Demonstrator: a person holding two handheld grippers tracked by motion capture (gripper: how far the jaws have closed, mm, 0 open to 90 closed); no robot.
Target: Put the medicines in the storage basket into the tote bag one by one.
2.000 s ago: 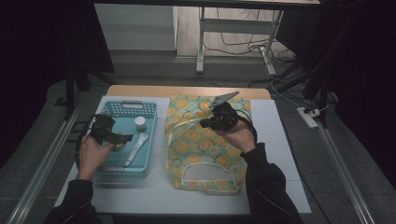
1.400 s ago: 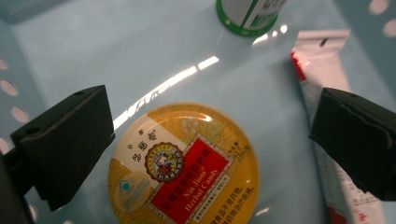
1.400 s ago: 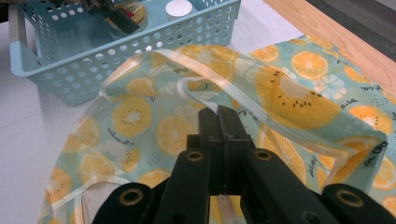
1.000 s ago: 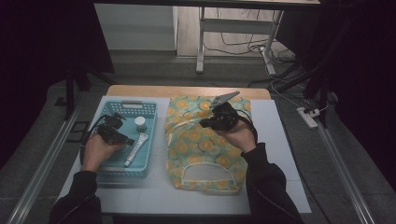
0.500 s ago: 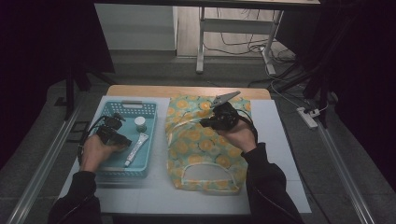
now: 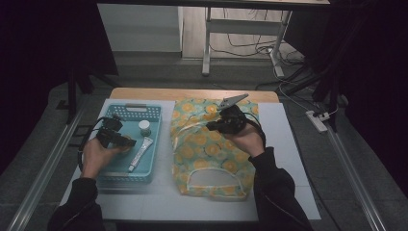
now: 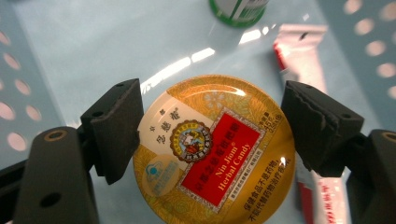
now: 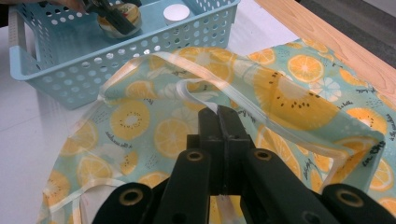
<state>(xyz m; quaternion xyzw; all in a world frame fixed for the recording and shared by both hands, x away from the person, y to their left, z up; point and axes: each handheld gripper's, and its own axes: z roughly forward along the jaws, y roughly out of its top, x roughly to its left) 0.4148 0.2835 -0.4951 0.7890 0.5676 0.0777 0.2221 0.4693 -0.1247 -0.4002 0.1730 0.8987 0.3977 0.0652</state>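
Two grippers are at work: inside the blue basket (image 6: pixel 126 166), the round candy tin (image 7: pixel 214 151) is straddled by the left gripper (image 7: pixel 210 130), whose fingers have just been closing (not yet pressing). Beside the basket, the fruit-print bag (image 8: pixel 299 98) is pinched by the clenched right gripper (image 8: pixel 218 122).

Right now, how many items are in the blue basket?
3. A round gold candy tin between the left gripper's jaws, a white-capped jar at the far end, and a tube along the right side. More may be hidden under the hand.
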